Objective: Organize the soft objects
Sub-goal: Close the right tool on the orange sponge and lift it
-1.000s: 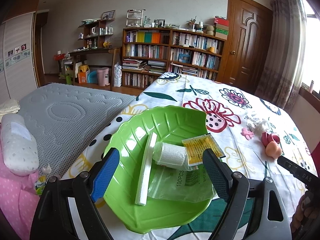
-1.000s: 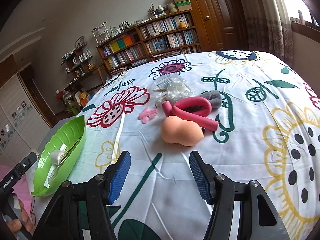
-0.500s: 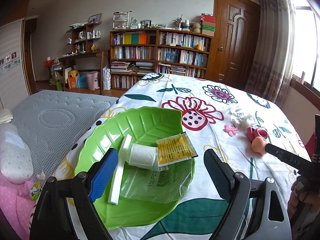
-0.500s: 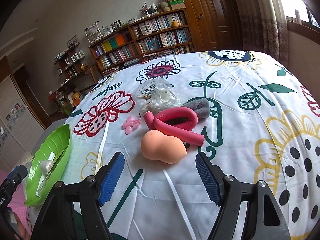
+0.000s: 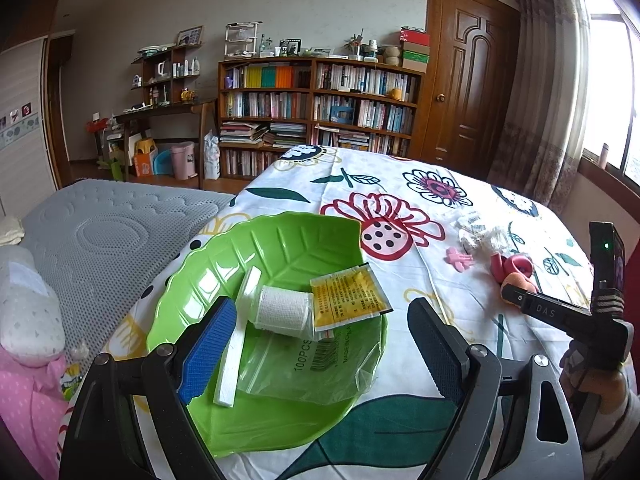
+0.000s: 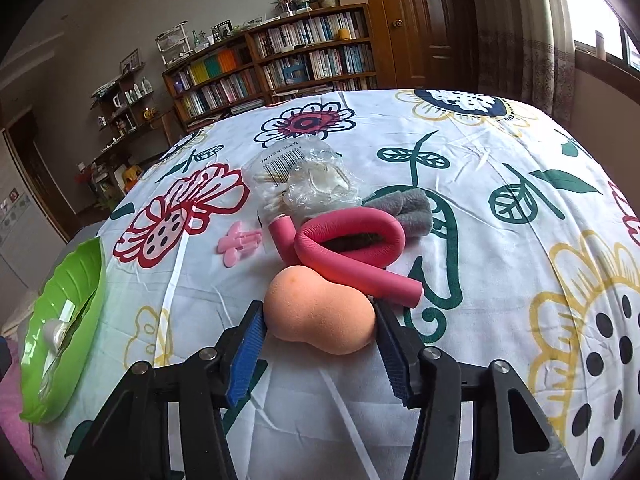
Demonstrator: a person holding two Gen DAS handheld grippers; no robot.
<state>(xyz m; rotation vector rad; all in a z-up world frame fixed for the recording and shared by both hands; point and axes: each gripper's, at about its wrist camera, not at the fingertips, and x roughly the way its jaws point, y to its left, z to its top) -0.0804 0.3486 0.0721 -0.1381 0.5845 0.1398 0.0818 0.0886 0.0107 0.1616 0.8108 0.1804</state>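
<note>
Sponge (image 6: pixel 320 316), peach, lies on the flowered sheet (image 6: pixel 500 280) between the spread right gripper (image 6: pixel 318 344) fingers, against a pink foam roller (image 6: pixel 352 252). Left gripper (image 5: pixel 320 344) hangs spread over the green tray (image 5: pixel 280 240).

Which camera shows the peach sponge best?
The right wrist view: the peach sponge fills the middle, sitting between the right gripper fingers. The left wrist view shows only a sliver of it, far off behind that gripper.

Home bedroom: mattress (image 5: pixel 100 232), floral bedsheet (image 6: pixel 500 208), packed bookshelf (image 5: pixel 320 108), wooden door (image 5: pixel 468 80), curtained window (image 5: pixel 560 100).
</note>
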